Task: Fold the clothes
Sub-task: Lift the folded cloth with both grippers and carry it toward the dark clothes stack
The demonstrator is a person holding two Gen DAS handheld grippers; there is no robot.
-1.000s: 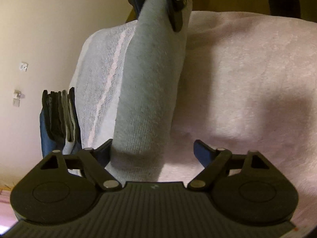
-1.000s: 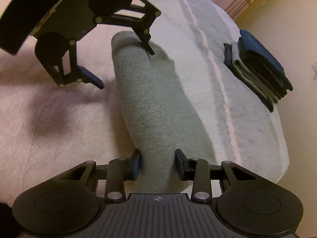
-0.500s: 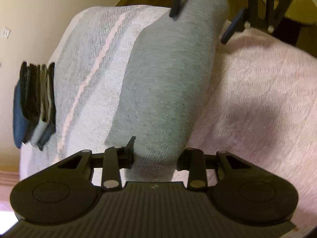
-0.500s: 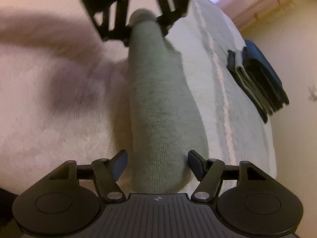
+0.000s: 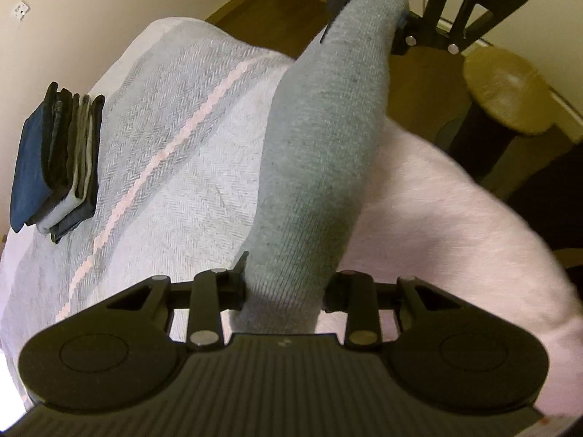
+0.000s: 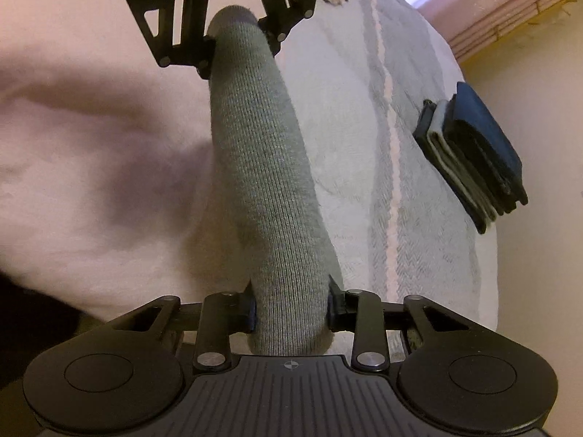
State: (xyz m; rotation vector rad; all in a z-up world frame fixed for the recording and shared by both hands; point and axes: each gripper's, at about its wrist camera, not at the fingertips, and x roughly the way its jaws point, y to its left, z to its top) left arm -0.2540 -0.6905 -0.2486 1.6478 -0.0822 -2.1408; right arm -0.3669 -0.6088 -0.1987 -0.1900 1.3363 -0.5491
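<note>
A long grey knitted sock is being held stretched above the bed, one end pinched by the left gripper, while the right gripper is closing on the other. A stack of folded dark clothes is lying finished nearby; this fold is judged barely begun.

A grey sock stretches between the closing right tongs and the left tongs, above the bed; folded clothes lie right of the sock.
</note>
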